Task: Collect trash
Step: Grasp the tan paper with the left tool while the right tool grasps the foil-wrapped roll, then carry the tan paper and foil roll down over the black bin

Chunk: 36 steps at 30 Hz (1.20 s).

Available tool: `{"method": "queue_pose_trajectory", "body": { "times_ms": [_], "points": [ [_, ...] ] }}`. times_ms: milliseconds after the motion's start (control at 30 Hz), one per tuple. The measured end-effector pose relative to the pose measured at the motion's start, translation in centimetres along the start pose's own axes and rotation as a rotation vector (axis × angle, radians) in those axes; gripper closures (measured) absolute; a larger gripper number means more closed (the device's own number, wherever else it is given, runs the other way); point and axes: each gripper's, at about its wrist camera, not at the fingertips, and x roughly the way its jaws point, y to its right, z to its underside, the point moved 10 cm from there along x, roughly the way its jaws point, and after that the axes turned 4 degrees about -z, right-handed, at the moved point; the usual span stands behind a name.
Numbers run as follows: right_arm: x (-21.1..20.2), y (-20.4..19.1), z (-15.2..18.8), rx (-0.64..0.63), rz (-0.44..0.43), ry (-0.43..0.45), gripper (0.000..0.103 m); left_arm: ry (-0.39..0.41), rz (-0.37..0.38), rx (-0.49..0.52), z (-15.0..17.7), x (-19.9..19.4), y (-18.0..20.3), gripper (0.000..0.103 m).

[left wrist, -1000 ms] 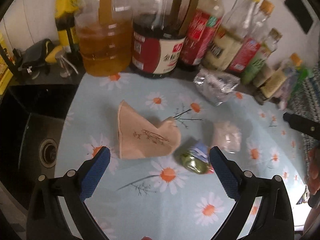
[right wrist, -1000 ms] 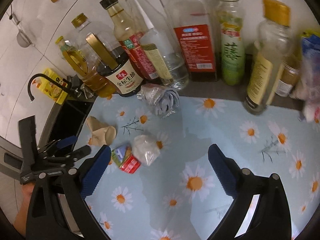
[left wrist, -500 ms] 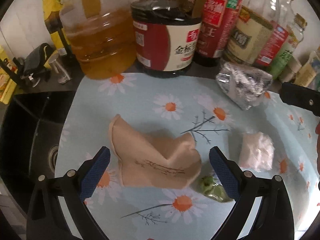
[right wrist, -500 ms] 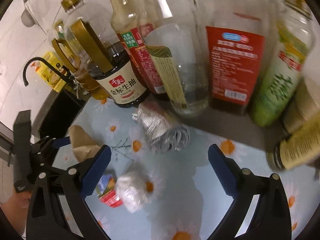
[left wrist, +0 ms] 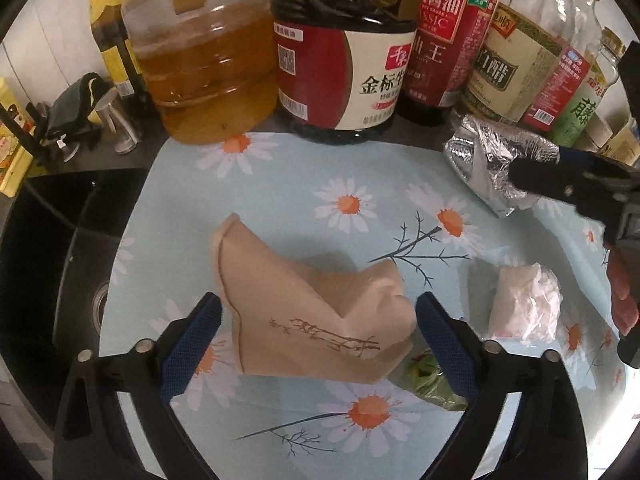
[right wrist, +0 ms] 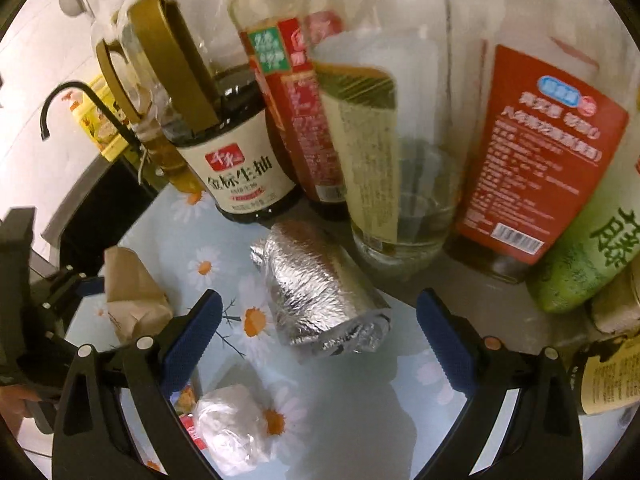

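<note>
A crumpled brown paper bag (left wrist: 316,312) lies on the daisy-print mat between the open fingers of my left gripper (left wrist: 318,336); it also shows in the right wrist view (right wrist: 132,292). A crumpled silver foil bag (right wrist: 320,296) lies between the open fingers of my right gripper (right wrist: 318,332), and shows in the left wrist view (left wrist: 496,164) with a right finger against it. A white plastic wad (left wrist: 524,300) (right wrist: 236,424) and a green-red wrapper (left wrist: 432,376) lie nearby.
A row of oil, soy sauce and vinegar bottles (left wrist: 344,56) (right wrist: 404,120) stands along the back of the mat (left wrist: 360,208). A black sink (left wrist: 52,248) with a black tap (right wrist: 80,96) is at the left.
Both grippers moved forward. The left now straddles the brown paper bag; the right has closed in on the foil bag near the bottles. Both stay open.
</note>
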Motion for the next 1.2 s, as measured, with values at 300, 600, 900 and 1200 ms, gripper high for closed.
{"method": "queue_pose_trajectory", "body": {
  "times_ms": [300,600,900,1200],
  "points": [
    [0.9,-0.1,0.8,0.001,0.009,-0.035,0.040,-0.008,0.025,-0.003,-0.1,-0.1,0.1,0.026],
    [-0.8,-0.9,1.1,-0.004,0.002,-0.014,0.045,0.030,0.035,-0.020,-0.1,-1.6,-0.9,0.026],
    [-4.8,-3.5,1.7,-0.027,0.028,0.013,0.045,0.080,0.084,-0.035,0.2,-5.1,-1.0,0.026],
    [-8.6,-7.2,4.4,-0.004,0.077,0.034,0.045,0.129,0.143,0.037,2.1,-9.1,-0.2,0.026]
  ]
}}
